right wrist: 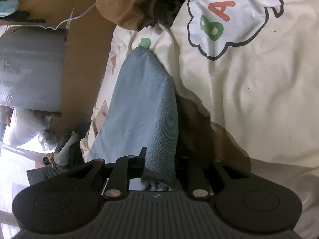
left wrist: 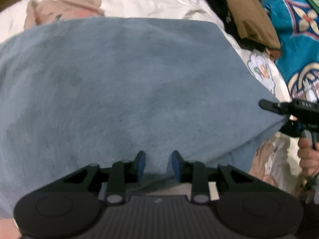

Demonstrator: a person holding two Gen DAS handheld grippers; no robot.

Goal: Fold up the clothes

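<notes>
Left wrist: both grippers, left gripper (left wrist: 157, 164) and right gripper (right wrist: 159, 164), apparently pinch blue cloth (left wrist: 119, 83).

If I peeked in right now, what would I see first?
A big blue cloth fills the middle, spread over a cream bedsheet with cartoon prints. The left gripper pinches its near edge and the right gripper clamps its right corner. A bright teal patterned blanket lies at the far right.
</notes>
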